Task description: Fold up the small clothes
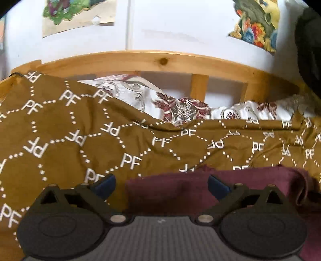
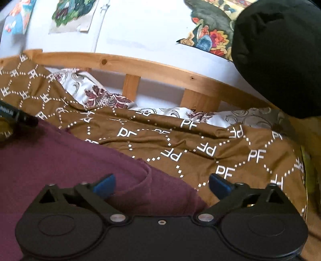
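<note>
Left wrist view: the left hand-held gripper is seen spread wide, nothing pinched between the blue pads. A maroon garment is laid flat on the bed, on a brown PF-print cover, filling the 6 o'clock area and running to 4 o'clock. Right wrist view: the right hand-held gripper is also held wide and empty, with the same garment spread from 9 to 6 o'clock under it. A wooden headboard is seen at 12 o'clock.

maroon garment: 1 | brown PF bedspread: 1 | floral pillows: 2 | wall pictures: 2
</note>
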Demonstrator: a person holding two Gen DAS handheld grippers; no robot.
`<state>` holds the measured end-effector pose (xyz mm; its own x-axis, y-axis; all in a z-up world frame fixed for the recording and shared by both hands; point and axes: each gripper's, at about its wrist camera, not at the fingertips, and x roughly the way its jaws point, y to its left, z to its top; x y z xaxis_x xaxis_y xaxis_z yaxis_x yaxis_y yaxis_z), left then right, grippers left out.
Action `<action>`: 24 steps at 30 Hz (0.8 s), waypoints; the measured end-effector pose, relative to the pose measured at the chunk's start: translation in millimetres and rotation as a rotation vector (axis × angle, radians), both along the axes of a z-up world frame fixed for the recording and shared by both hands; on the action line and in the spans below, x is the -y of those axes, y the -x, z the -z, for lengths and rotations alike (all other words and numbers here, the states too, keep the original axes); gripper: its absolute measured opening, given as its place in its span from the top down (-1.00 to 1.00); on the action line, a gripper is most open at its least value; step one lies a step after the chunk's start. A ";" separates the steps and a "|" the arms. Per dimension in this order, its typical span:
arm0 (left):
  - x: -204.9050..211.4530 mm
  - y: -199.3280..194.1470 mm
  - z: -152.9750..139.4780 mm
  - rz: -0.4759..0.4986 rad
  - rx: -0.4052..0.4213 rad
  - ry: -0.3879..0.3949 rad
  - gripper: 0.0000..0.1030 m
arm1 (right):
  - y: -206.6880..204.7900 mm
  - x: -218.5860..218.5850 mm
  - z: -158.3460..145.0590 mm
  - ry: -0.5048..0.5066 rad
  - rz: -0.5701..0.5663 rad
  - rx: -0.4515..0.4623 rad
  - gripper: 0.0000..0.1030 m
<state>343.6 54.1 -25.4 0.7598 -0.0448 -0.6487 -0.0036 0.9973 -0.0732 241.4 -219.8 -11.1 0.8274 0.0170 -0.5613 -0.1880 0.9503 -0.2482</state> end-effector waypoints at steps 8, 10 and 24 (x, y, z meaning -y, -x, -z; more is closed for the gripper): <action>-39.6 31.3 -15.2 -0.125 -0.109 0.055 -0.99 | 29.7 -3.6 5.2 0.037 -0.123 -0.083 -0.99; -43.5 41.0 -16.1 -0.160 -0.169 0.016 -0.99 | 35.5 -11.5 11.2 0.112 -0.163 -0.110 -0.99; -12.8 110.8 -3.9 -0.058 -0.235 -0.008 -0.99 | 29.9 4.3 36.4 0.108 -0.047 -0.127 0.24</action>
